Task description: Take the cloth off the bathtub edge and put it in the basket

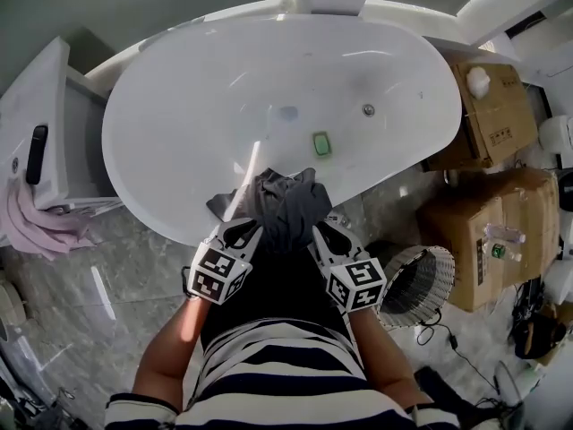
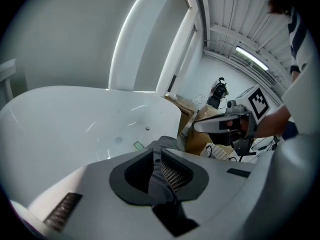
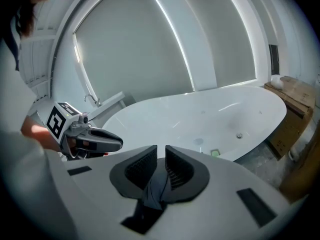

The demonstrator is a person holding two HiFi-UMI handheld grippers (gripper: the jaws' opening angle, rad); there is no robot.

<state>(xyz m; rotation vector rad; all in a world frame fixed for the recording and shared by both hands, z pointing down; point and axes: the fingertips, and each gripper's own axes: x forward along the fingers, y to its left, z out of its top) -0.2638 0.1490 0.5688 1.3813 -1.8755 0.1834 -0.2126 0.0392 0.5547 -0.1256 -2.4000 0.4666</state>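
A dark grey cloth [image 1: 291, 206] hangs over the near edge of the white bathtub [image 1: 170, 133], bunched between both grippers. My left gripper [image 1: 243, 231] is shut on the cloth's left side, and the left gripper view shows a grey fold [image 2: 161, 180] pinched between its jaws. On the cloth's right side my right gripper [image 1: 324, 233] is shut too, with a fold [image 3: 154, 190] caught between its jaws in the right gripper view. The round woven basket [image 1: 416, 280] stands on the floor to the right, just past the right gripper.
A small green object [image 1: 321, 143] and a drain [image 1: 368, 109] lie in the tub. Cardboard boxes [image 1: 491, 115] [image 1: 488, 231] stand right of the tub, behind the basket. A white unit [image 1: 40, 141] with a pink towel [image 1: 36, 227] stands at the left. Cables [image 1: 466, 356] lie on the floor at the right.
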